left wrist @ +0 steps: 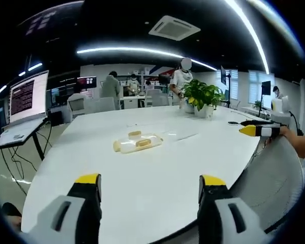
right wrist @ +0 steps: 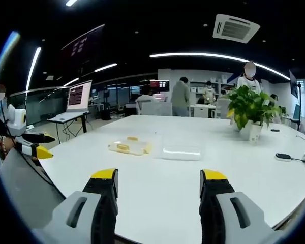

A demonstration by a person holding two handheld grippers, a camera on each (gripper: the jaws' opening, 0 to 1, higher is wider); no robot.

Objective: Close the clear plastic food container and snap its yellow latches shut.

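Both grippers, left [left wrist: 149,189] and right [right wrist: 157,184], hang spread and empty, well short of the clear container [right wrist: 129,147] lying mid-table [right wrist: 254,173]. Its lid [right wrist: 182,149] apparently lies beside it; approach squarely, seat it evenly before pressing latches.

the clear plastic food container [left wrist: 138,143] lies open on the white table, well out from the near edge. its lid part has yellow latches [left wrist: 134,134] along its sides, pale yellow against the see-through plastic. in the right gripper view the latched piece [right wrist: 128,147] sits to the left and a plain clear tray-like half [right wrist: 182,148] lies just beside it on the right; whether the two halves touch cannot be told.
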